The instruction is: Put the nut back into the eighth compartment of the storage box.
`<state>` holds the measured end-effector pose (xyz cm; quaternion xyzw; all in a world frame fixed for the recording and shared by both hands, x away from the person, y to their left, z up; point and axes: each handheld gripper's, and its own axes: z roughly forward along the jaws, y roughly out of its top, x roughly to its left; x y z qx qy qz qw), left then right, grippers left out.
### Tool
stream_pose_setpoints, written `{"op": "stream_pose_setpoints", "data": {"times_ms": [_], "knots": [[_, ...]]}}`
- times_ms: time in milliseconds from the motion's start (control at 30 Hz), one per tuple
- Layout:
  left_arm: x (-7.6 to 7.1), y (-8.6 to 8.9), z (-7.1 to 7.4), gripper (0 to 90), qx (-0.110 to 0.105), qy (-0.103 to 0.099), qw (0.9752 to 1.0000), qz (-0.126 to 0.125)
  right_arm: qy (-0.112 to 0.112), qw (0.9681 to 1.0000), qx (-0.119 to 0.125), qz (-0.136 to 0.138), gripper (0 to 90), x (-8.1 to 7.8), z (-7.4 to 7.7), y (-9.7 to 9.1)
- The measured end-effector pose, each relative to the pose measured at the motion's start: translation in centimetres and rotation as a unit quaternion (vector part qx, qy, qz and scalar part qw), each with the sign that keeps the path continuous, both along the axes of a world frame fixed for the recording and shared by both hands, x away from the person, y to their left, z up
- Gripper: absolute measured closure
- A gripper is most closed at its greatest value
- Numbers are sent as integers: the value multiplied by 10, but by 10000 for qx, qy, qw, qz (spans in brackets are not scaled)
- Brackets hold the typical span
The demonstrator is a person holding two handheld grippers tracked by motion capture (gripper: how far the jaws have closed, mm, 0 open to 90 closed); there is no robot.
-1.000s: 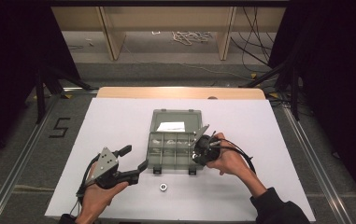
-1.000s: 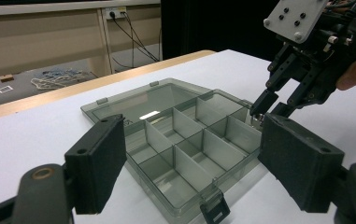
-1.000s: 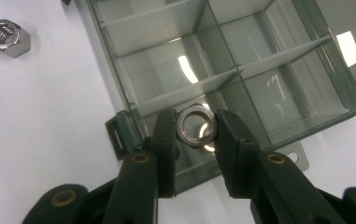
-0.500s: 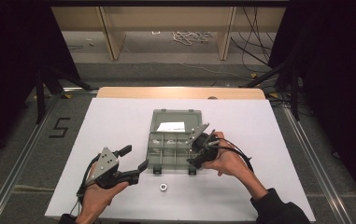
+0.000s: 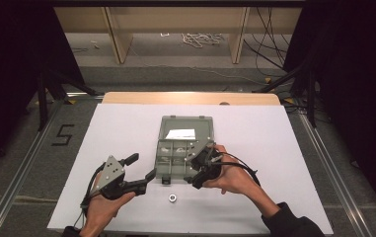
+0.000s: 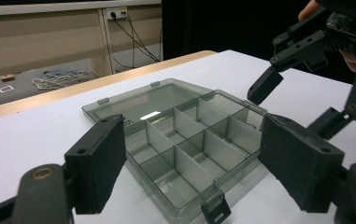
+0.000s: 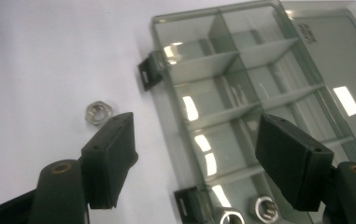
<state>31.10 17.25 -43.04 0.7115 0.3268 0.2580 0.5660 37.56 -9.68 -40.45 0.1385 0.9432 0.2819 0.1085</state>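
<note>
Right gripper (image 5: 201, 168) jaws just opened, lifted off box edge since earlier frame; nothing held between them. Nuts (image 7: 248, 212) seen dropped in near compartment of organiser box (image 5: 168, 129). Loose nut (image 5: 172, 198) left on table (image 5: 284, 148), next pick judged. Left gripper (image 5: 143, 168) unmoved, jaws open, empty.

Open compartment box (image 5: 184, 148) (nuts inside)

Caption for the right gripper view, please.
Open right gripper above compartment box; two nuts inside, one loose nut on the table.
</note>
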Motion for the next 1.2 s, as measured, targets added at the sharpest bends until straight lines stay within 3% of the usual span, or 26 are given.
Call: {"op": "stream_pose_setpoints", "data": {"times_ms": [600, 1000, 1067, 1100, 1200], "knots": [[1, 0, 0, 222, -84, -30, 10000, 30, 44, 9989, -63, 458, 304, -17, -9, 21], [0, 2, 1, 222, -18, -10, 10000, 81, 234, 9965, -324, 734, 331, -27, -26, 38], [2, 2, 1, 222, -35, -78, 10000, 40, 297, 9960, -343, 768, 336, -27, -29, 40], [1, 2, 0, 222, -113, -13, 9999, 96, 314, 9962, -373, 728, 336, -28, -31, 41], [0, 3, 0, 222, -43, 36, 9998, 167, 366, 9955, -434, 754, 350, -28, -37, 43]]}}
